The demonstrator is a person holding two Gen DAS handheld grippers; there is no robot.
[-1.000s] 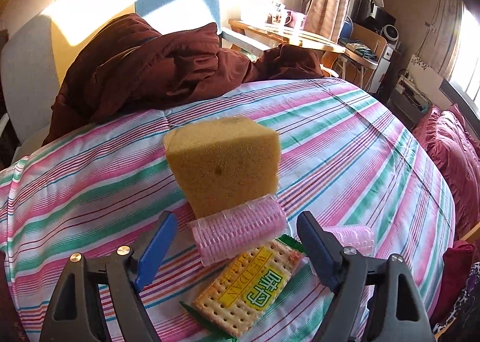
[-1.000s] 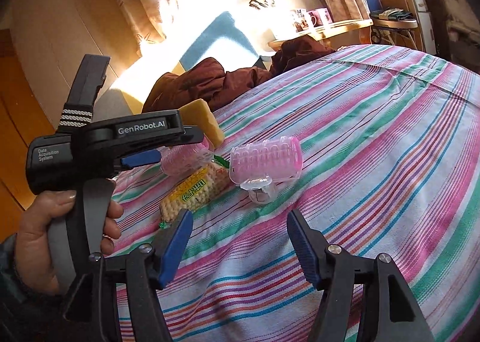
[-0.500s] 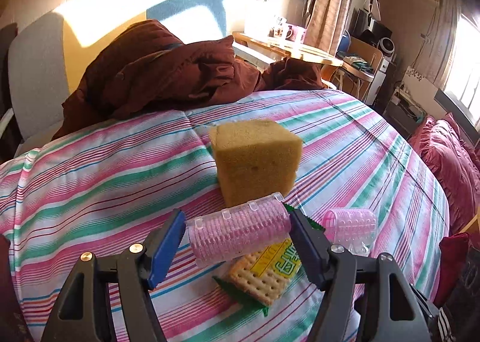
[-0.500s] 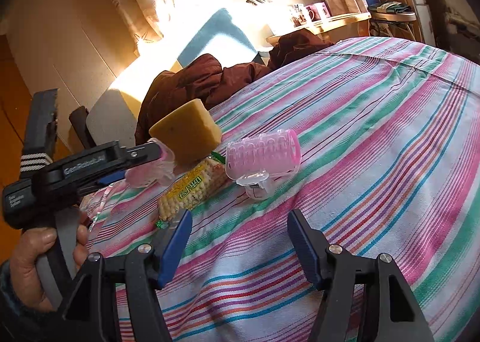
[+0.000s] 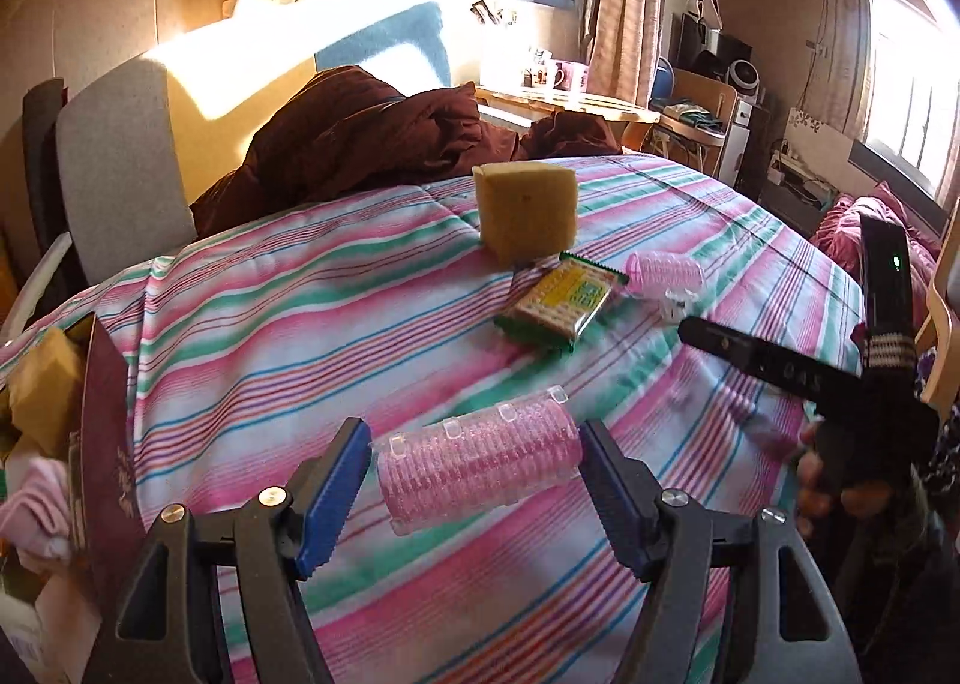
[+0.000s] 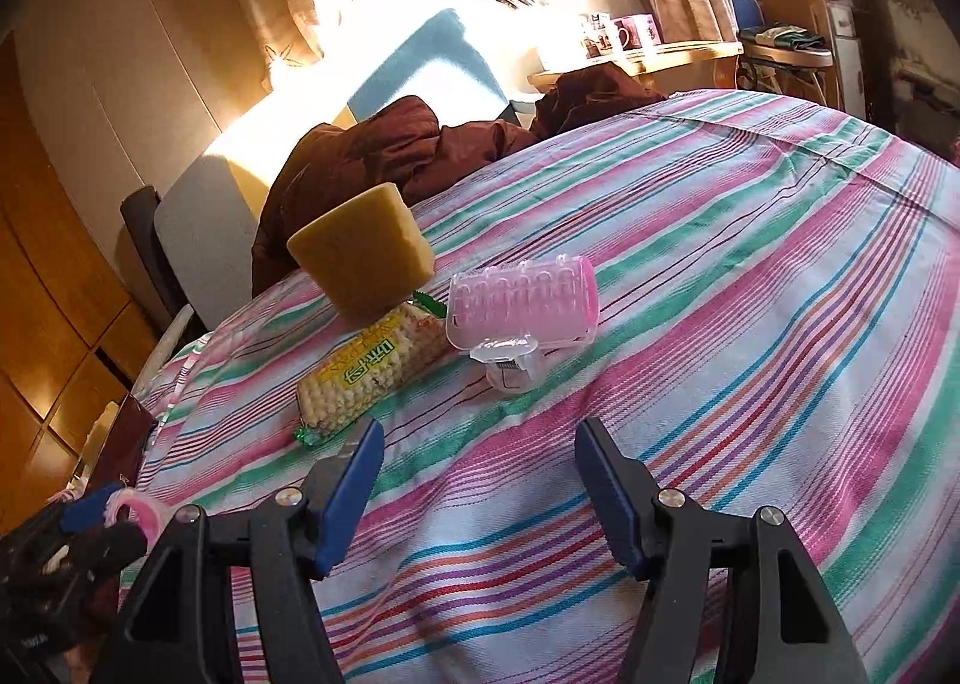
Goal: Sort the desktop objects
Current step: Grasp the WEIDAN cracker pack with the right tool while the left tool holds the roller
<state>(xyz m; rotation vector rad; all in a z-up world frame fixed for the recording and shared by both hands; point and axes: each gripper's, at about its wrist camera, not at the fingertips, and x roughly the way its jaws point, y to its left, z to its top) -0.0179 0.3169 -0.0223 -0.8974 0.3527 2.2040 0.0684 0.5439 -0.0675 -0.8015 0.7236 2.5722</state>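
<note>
Sunlight from a barred window falls across a bed covered by a quilt striped in pink, green and white, with a dark brown blanket bunched at its far end. In the left wrist view, the left gripper is seen raised above the quilt, and a pink hair roller is held lengthwise between its blue-padded fingers, each end touching a pad. Well ahead of these fingers and to their right, a yellow sponge is seen standing upright on the quilt. Just in front of it a cracker packet is lying flat, and a second pink roller with a clear clip is seen beside the packet's right end. To the left of the left fingers, at the bed's edge, a dark red box holding soft items is partly visible. At the right edge, the other gripper's black body is seen gripped by a hand.

In the right wrist view, the right gripper is held with its fingers spread wide and nothing between them. The sponge, the cracker packet and the second roller are found ahead of these fingers, the packet nearest and slightly to their left, the roller straight ahead.
</note>
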